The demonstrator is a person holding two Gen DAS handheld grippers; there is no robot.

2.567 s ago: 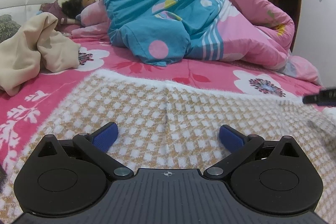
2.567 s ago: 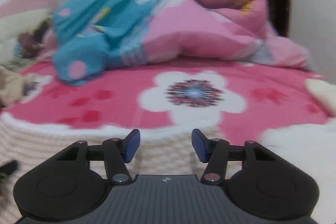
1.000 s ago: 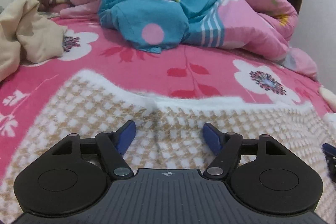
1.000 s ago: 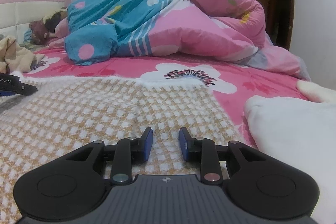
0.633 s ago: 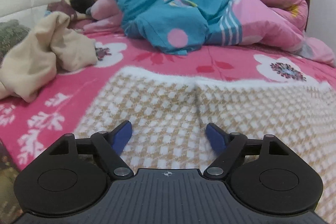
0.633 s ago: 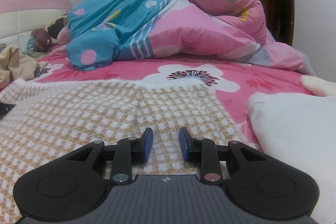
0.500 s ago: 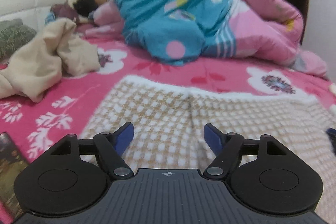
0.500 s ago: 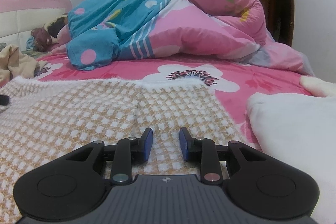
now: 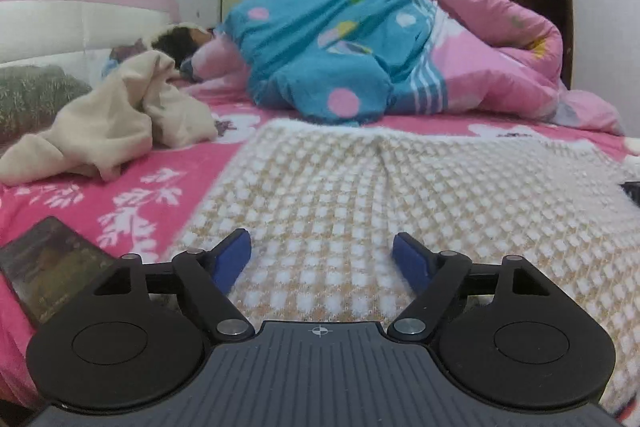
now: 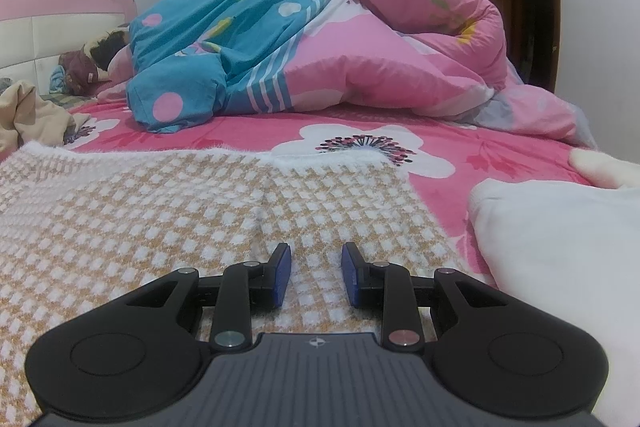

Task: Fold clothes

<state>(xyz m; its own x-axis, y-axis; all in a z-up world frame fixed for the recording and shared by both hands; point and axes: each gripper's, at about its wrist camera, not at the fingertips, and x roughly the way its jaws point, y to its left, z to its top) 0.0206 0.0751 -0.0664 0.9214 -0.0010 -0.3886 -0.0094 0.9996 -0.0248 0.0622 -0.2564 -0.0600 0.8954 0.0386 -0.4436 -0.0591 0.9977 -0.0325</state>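
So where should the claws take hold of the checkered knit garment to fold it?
Probably at the near edge of the checkered knit garment, one corner per claw, coming in low from the person's side. It lies spread flat on the bed, so only the edges offer fabric to pinch. The left claw is open wide; the right claw is open narrower, and both are over the near part.

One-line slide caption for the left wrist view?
Open left gripper poised over the checked garment spread on the bed, phone beside it.

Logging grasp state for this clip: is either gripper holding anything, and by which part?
Nothing is held. The left gripper and right gripper are both open over the checked garment.
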